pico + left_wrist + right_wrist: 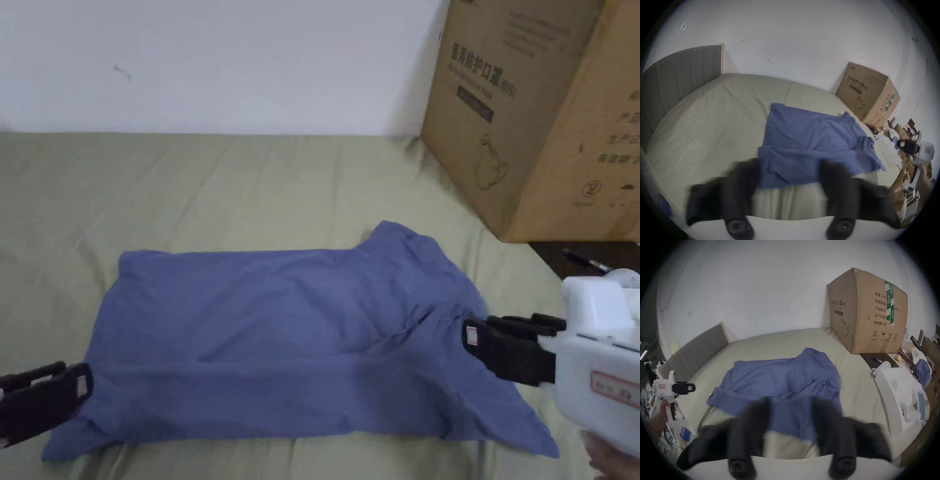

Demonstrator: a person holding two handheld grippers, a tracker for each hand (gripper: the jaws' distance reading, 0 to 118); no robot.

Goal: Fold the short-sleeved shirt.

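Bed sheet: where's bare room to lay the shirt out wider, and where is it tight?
Bare sheet runs from the shirt back to the wall and left toward the headboard. Tight on the right: the cardboard box stands beside the shirt's far corner.

You face a bed (219, 181) covered by a creased pale green sheet (262, 187), set against a plain white wall (219, 62) bearing a few small dark marks. At the left end stands a grey padded headboard (680, 73) with vertical channels; at the far right corner a large brown cardboard box (537, 119), sealed with green tape (889, 303), leans on the wall above a dark side table (878, 359). Beyond the right edge of the bed you see a clutter of white and brown items (906, 386), too blurred to identify, under soft, even light.
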